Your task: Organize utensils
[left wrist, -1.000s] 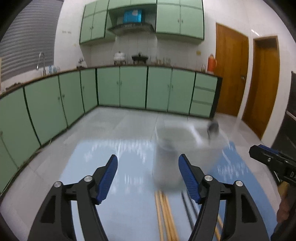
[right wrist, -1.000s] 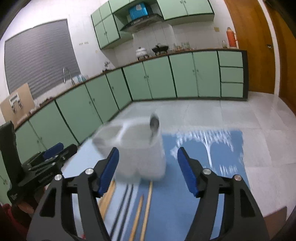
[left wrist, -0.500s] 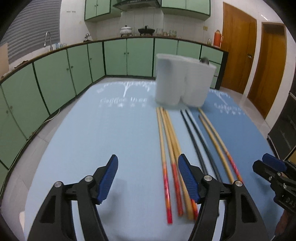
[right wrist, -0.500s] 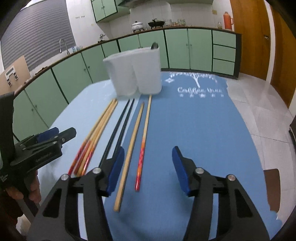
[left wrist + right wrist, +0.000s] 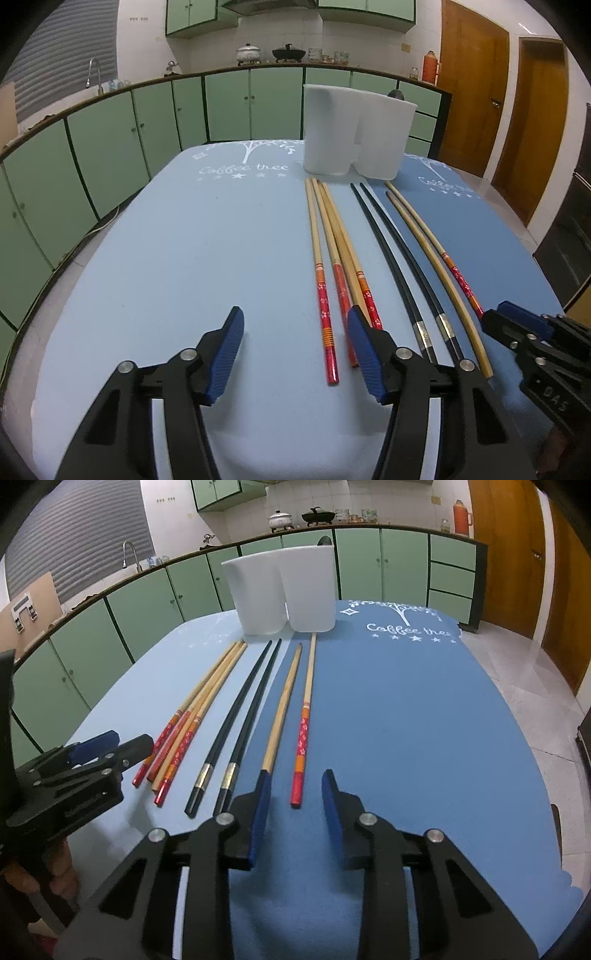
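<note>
Several chopsticks lie side by side on the blue tablecloth [image 5: 184, 258]: a red-ended wooden bunch [image 5: 334, 266] [image 5: 184, 734], a black pair [image 5: 399, 266] [image 5: 240, 720], one plain wooden stick [image 5: 282, 709] and one red-ended stick [image 5: 304, 720]. A white two-part holder [image 5: 354, 136] [image 5: 284, 590] stands at their far tips, with a dark spoon tip [image 5: 325, 540] showing above it. My right gripper [image 5: 295, 794] is closing; the red-ended stick's near end lies between its pads, untouched. My left gripper [image 5: 295, 332] [image 5: 110, 746] is also narrowing by the bunch's near ends, gripping nothing.
The table's edges curve away left and right, with tiled floor below. Green cabinets [image 5: 110, 147] line the far wall and wooden doors [image 5: 472, 92] stand at the right. A hand [image 5: 55, 867] holds the left gripper's handle at the lower left of the right wrist view.
Both grippers have dropped and drawn back from the holder to the chopsticks' near ends. The right jaws have narrowed a lot, the left ones slightly.
</note>
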`<state>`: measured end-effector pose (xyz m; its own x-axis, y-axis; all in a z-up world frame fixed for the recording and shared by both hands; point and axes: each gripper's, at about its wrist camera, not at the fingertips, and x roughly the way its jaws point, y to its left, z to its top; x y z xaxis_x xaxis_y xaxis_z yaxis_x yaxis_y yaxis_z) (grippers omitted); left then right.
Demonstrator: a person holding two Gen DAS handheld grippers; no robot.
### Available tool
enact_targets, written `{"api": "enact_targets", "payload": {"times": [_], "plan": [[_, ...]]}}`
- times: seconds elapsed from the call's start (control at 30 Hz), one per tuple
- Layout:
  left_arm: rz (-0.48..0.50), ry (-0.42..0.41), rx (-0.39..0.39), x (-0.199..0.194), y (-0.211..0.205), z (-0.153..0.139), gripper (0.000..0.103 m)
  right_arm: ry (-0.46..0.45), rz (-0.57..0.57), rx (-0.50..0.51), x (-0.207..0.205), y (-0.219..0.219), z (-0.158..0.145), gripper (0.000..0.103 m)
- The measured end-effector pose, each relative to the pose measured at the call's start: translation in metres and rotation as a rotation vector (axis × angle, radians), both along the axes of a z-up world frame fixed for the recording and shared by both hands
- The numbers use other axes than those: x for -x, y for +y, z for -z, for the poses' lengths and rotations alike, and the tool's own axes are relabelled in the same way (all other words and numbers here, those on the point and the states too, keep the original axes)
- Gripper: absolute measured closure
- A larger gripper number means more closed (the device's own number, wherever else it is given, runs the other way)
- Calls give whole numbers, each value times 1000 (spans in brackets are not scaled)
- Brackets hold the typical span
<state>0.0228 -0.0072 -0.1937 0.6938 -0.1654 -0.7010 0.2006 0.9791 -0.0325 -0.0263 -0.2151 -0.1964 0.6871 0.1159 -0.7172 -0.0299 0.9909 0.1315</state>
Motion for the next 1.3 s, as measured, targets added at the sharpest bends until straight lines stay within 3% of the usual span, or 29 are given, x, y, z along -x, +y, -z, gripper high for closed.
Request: {"api": "enact_targets", "payload": {"times": [0.33,0.4,0.5,0.63,0.8,1.3], "plan": [[5,32,-9,0,-2,7,47,15,9,19,-6,3,4,91],[8,33,-12,0,-3,7,47,19,10,21,-7,3,5,97],[10,38,-10,0,-2,8,48,19,11,18,-8,3,5,97],[34,39,-4,1,-4,8,62,19,11,9,-8,2,5,97],[93,53,-12,4,-12,9,95,18,10,7,-7,0,4,97],[75,51,18,3,-13,13,96,22,12,10,-6,0,5,97]]}}
